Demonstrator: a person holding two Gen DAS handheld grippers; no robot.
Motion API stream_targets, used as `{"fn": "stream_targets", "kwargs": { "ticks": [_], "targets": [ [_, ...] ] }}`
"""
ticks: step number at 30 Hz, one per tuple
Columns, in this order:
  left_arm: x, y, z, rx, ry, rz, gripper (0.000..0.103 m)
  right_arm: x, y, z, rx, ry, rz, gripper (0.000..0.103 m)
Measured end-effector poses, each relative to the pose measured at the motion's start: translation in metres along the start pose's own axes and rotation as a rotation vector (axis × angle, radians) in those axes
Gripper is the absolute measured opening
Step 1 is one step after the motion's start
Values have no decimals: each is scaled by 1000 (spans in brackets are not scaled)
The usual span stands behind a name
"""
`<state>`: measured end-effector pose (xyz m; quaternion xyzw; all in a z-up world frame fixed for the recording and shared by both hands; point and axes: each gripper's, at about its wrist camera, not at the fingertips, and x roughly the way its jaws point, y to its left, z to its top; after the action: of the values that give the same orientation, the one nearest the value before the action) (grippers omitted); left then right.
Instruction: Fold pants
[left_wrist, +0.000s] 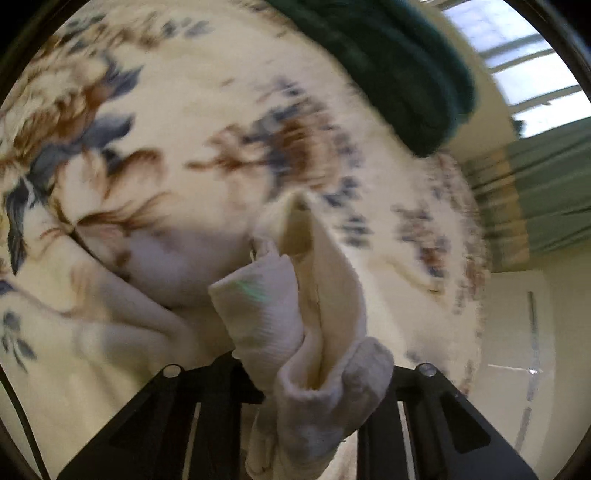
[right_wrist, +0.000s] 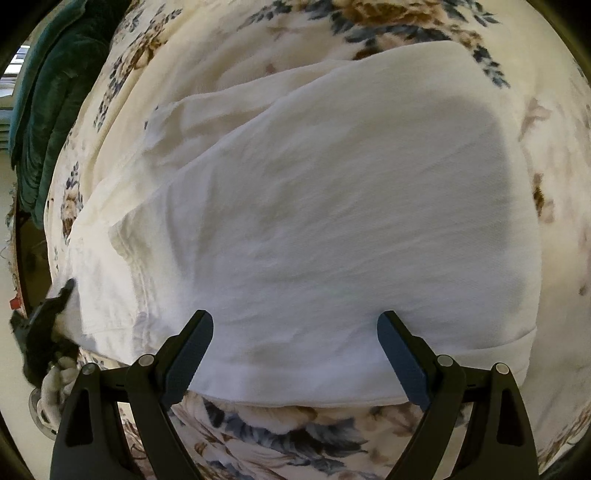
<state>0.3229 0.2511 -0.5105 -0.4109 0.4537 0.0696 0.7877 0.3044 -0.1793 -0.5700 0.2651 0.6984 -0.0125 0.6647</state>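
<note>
White pants (right_wrist: 314, 184) lie folded flat on a floral bedspread (right_wrist: 277, 435). My right gripper (right_wrist: 295, 332) hovers over their near hem, open, its two dark fingers spread wide with only flat cloth below them. In the left wrist view a bunched corner of the pants (left_wrist: 295, 314) rises between the black arms of my left gripper (left_wrist: 314, 373). It is shut on that cloth, and the cloth covers its fingertips. The right wrist view shows the same left gripper (right_wrist: 55, 302) as a black shape at the pants' left edge.
A dark green quilted blanket (left_wrist: 399, 62) lies at the bed's far side, also seen at the left in the right wrist view (right_wrist: 55, 110). Beyond the bed edge are a window (left_wrist: 517, 55), a green curtain (left_wrist: 546, 192) and pale floor (left_wrist: 517, 350).
</note>
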Motion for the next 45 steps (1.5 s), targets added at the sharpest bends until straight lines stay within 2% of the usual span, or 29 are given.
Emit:
{"fn": "stream_targets", "kwargs": {
  "ticks": [3, 6, 7, 8, 10, 12, 15, 19, 22, 26, 28, 29, 31, 32, 33, 35, 38, 41, 43, 45],
  "targets": [
    [-31, -50, -17, 118, -35, -61, 16, -9, -8, 0, 12, -20, 3, 93],
    [-49, -99, -49, 180, 3, -176, 15, -24, -23, 1, 38, -50, 12, 93],
    [-50, -112, -61, 188, 24, -208, 15, -30, -31, 1, 51, -63, 21, 93],
    [-46, -129, -78, 193, 74, -262, 15, -37, -39, 2, 66, -76, 31, 93],
    [-32, -150, -111, 182, 151, -319, 15, -50, -57, 2, 99, -101, 45, 93],
    [-9, -167, -144, 192, 230, -328, 15, -57, -73, 3, 120, -112, 56, 93],
    [38, -176, -197, 208, 349, -290, 15, -64, -101, 5, 168, -96, 53, 93],
    [90, -164, -241, 245, 447, -193, 14, -70, -130, 11, 203, -94, 69, 93],
    [102, -156, -246, 242, 464, -175, 15, -69, -145, 17, 218, -72, 110, 93],
    [96, -164, -241, 266, 473, -154, 16, -64, -146, 27, 190, -41, 173, 93],
    [95, -173, -240, 291, 487, -117, 17, -63, -142, 31, 175, -30, 198, 93],
    [87, -180, -236, 318, 481, -87, 21, -62, -138, 35, 176, -18, 229, 93],
    [67, -188, -232, 349, 469, -68, 51, -61, -135, 40, 195, 5, 287, 93],
    [59, -190, -230, 360, 454, -60, 95, -60, -135, 45, 207, 16, 306, 93],
    [46, -189, -228, 370, 437, -71, 103, -58, -135, 49, 220, 33, 332, 93],
    [30, -192, -222, 378, 416, -81, 103, -58, -133, 54, 235, 45, 372, 93],
    [8, -191, -207, 409, 364, -40, 103, -65, -119, 56, 216, 34, 434, 93],
    [-8, -175, -193, 451, 287, 78, 103, -66, -98, 53, 151, 38, 424, 93],
    [-8, -163, -183, 495, 239, 176, 103, -59, -85, 52, 107, 48, 339, 93],
    [-4, -147, -173, 508, 217, 242, 103, -43, -72, 50, 75, 74, 331, 93]
  ]
}}
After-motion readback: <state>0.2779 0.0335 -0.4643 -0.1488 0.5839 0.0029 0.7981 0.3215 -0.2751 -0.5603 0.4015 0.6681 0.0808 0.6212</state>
